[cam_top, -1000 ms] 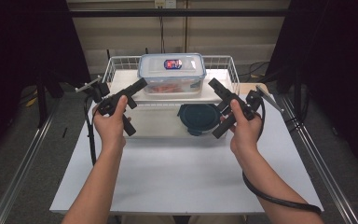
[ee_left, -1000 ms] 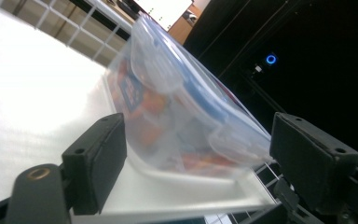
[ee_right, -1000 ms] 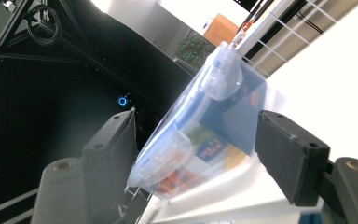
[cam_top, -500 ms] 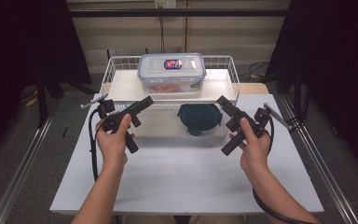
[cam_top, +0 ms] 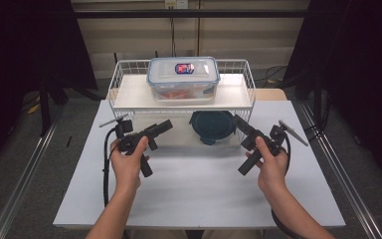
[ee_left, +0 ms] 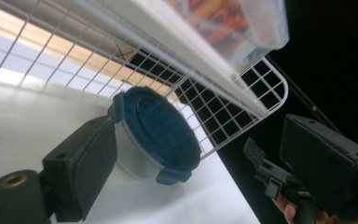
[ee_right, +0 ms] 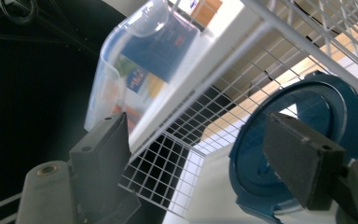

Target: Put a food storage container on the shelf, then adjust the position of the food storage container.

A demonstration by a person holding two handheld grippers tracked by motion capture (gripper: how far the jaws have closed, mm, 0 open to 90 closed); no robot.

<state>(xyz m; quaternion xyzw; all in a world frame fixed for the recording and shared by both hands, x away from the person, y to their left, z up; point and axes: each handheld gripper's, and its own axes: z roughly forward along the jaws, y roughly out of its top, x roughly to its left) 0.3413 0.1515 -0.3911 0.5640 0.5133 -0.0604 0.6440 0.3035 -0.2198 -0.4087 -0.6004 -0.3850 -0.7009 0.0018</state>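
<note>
A clear rectangular box point(cam_top: 183, 77) with a blue-rimmed lid stands on top of a white wire shelf point(cam_top: 132, 94). Under that shelf sits a round container with a dark blue lid point(cam_top: 212, 125), also seen as the round container point(ee_left: 156, 133) and the blue lid point(ee_right: 307, 116) in the gripper views. My left gripper point(cam_top: 165, 125) hovers low over the table, left of the round container, pointing at it. My right gripper point(cam_top: 238, 122) hovers just right of it. Both have just been opening; the left gripper point(ee_left: 203, 140) and right gripper point(ee_right: 200, 149) have nothing between their jaws.
The white table top point(cam_top: 194, 189) spreads in front of the shelf. Metal rails point(cam_top: 345, 174) run along both sides of the table, with dark curtains beyond. In the left gripper view the other hand's gripper point(ee_left: 270, 175) shows farther off.
Both hands have come down and back from the level of the box on the shelf to just above the table. Their jaws stand wider apart.
</note>
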